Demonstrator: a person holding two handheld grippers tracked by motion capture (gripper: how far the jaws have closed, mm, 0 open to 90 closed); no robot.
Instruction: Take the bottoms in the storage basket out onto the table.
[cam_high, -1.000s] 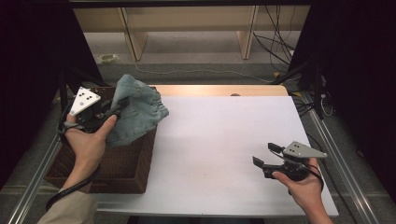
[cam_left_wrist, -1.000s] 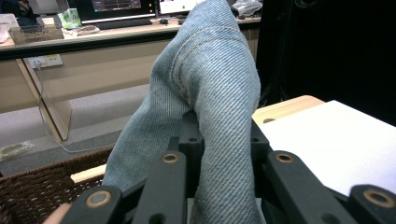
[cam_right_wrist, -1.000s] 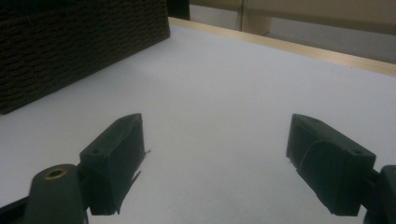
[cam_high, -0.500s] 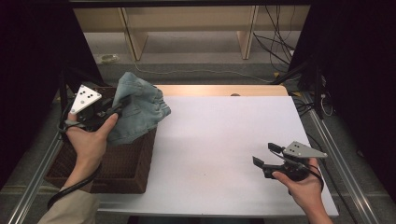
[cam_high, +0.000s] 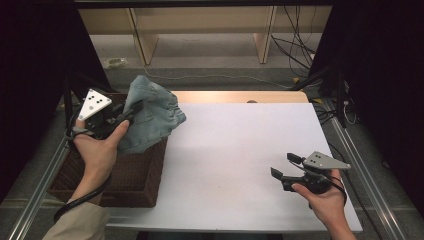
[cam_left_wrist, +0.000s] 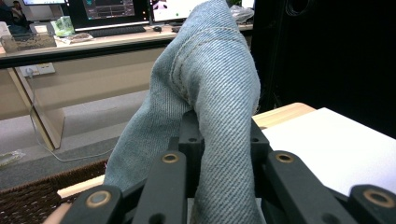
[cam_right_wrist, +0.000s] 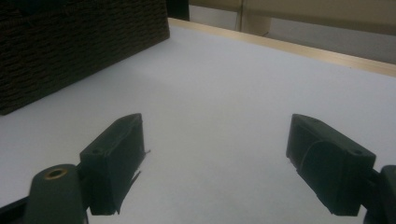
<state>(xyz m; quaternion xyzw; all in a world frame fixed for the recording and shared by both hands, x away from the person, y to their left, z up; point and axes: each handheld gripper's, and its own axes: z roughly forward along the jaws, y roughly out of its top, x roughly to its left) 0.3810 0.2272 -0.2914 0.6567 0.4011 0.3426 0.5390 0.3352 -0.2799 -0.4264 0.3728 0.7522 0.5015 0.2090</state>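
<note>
Here the left claw (cam_high: 131, 111) grips denim cloth (cam_high: 150, 117) above the wicker basket (cam_high: 135, 175), hiding its inside; the right claw (cam_high: 286, 166) gapes over bare bench (cam_high: 235, 150).

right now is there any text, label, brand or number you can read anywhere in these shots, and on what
None can be read.
Monitors behind the denim garment: windows and marks on screen, too small and blurred to read.
Small box on the desk: print on it, too blurred to read.
Grey plate on the left gripper: dots, no writing.
Wicker basket, white table, right gripper: no writing visible.
</note>
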